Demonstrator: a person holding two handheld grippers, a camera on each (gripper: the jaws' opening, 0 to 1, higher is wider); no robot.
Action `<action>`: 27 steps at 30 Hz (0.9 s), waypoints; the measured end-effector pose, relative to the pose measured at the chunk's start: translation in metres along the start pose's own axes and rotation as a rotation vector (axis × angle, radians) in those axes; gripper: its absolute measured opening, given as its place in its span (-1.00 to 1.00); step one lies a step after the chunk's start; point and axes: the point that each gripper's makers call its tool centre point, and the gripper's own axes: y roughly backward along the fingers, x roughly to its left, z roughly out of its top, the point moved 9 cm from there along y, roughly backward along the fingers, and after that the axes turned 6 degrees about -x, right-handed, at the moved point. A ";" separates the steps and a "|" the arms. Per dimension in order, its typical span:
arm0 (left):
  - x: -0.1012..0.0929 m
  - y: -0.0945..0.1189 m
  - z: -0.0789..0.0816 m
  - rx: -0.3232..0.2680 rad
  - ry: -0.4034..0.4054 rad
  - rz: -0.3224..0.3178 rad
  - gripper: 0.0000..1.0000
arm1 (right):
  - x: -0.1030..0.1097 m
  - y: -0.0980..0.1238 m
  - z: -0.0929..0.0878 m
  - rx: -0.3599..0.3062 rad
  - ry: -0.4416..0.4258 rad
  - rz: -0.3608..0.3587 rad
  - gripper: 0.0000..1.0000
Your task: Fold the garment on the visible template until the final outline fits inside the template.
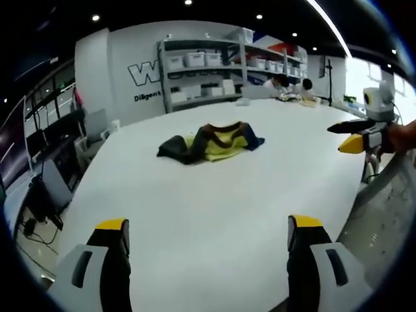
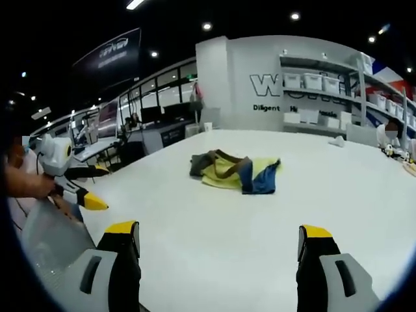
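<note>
The garment (image 1: 209, 143) (yellow, brown and blue, all bunched up) sits crumpled mid-table on the white table (image 1: 214, 214), well apart from both grippers. Left gripper (image 1: 208, 242) and right gripper (image 2: 220, 247) each have 2 jaws spread wide, holding nothing. Shelves (image 1: 214, 71) behind hold what look like bins.

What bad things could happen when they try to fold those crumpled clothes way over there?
1. The garment lies bunched in a heap, so a gripper may pinch several layers together and drag the heap instead of spreading it.
2. It sits far out on the white table, away from the open left gripper and open right gripper, so reaching may be awkward.
3. I can't spot a template outline, so fitting it could go wrong.
</note>
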 end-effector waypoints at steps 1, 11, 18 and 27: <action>0.000 0.000 0.000 -0.001 0.003 -0.001 0.95 | 0.000 0.000 0.000 0.003 0.003 -0.001 0.98; -0.007 -0.003 -0.001 0.017 -0.002 -0.048 0.93 | -0.005 0.001 -0.005 0.035 0.017 -0.031 0.97; -0.003 -0.006 -0.001 0.010 0.021 -0.071 0.92 | 0.001 -0.004 -0.009 0.089 0.092 -0.007 0.97; -0.003 -0.008 -0.003 0.006 0.018 -0.096 0.91 | 0.008 -0.004 -0.010 0.092 0.153 0.017 0.96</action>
